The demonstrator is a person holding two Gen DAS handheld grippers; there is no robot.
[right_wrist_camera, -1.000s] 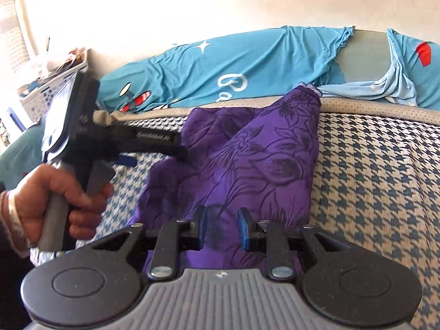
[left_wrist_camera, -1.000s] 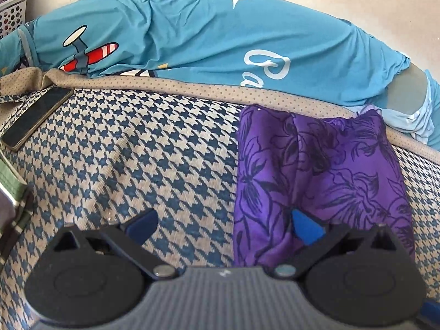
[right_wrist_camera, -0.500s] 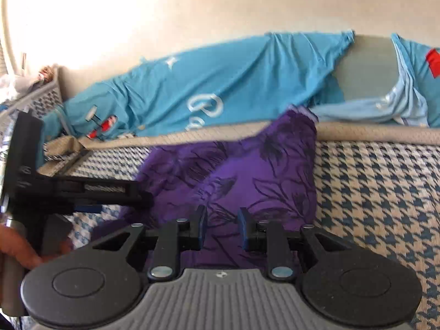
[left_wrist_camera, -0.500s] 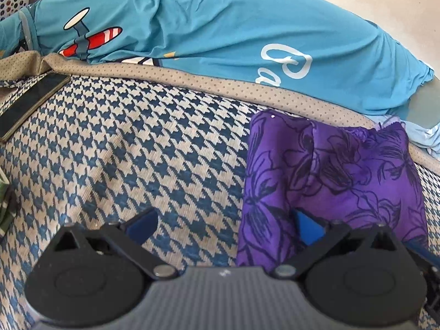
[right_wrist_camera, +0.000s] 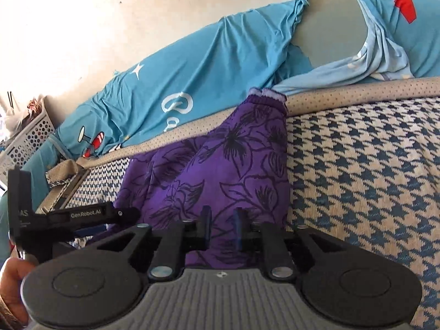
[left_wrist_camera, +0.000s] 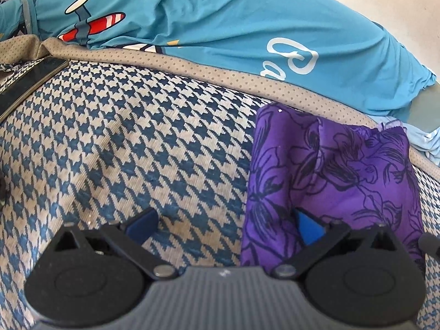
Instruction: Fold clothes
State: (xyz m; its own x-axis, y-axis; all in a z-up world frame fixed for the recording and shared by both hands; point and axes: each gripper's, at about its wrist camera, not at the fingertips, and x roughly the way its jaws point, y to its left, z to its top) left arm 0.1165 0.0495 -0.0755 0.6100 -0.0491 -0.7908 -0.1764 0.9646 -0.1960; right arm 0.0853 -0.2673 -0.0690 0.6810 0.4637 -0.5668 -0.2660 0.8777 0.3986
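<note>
A purple garment with black flower print lies folded on the houndstooth bed cover. My left gripper stands wide open low over the cover. Its right fingertip sits against the garment's left edge; its left fingertip is over bare cover. My right gripper hovers over the garment's near end, its jaws a narrow gap apart and opening. Purple cloth shows through the gap, but no fold looks pinched. In the right wrist view a hand holds the left gripper's body at the lower left.
A teal shirt with a plane print and white lettering lies along the back by the wall, with a light blue garment beside it. A dark phone rests at the left. A perforated basket stands far left.
The right wrist view has swung and rolled, so the left gripper now sits lower and further left in it. The purple garment lies flatter. The left view has edged closer to the garment.
</note>
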